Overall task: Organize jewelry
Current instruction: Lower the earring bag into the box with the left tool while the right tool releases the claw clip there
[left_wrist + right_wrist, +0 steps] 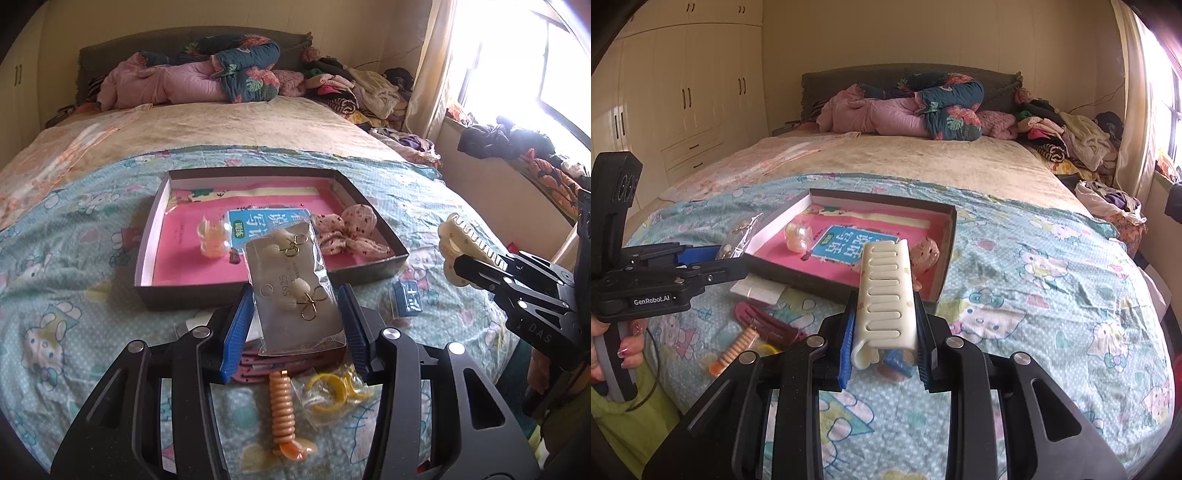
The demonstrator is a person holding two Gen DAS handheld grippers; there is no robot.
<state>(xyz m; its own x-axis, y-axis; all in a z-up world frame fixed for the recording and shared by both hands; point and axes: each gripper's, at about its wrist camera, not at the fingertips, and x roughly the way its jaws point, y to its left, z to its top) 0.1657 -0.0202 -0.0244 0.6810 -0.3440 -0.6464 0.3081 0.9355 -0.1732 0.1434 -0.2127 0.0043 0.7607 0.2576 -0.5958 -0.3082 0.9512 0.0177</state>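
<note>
Two items are held at once above the bed [74, 229], both apparently bound for the shallow box [369, 229] lying on the cartoon-print sheet. The left claw [295, 317] is closed on a clear packet of earrings [295, 284], gripped by its long edges between the blue pads [236, 325], with the packet's far end reaching over the box's near wall. The right claw [884, 328] is clamped on a cream hair claw clip [888, 291], its slotted back facing the camera, and it hovers just short of the box's near corner. Inside the box, on the pink booklet lining its floor, a pearl-like clip [212, 240] and a spotted fabric scrunchie [351, 229] are already seen. Still lying on the sheet in front of the box are a dark red hair clip [764, 321], an orange spiral tie [282, 410] and a bagged yellow ring [328, 391]. To finish this step well, the packet should probably be carried forward past the wall and lowered flat onto a bare patch of the lining before the pads are parted, so that it is not left propped on the rim. The clip is likely best set down on the free side near the scrunchie, and the two claws should be kept apart over the box.
</note>
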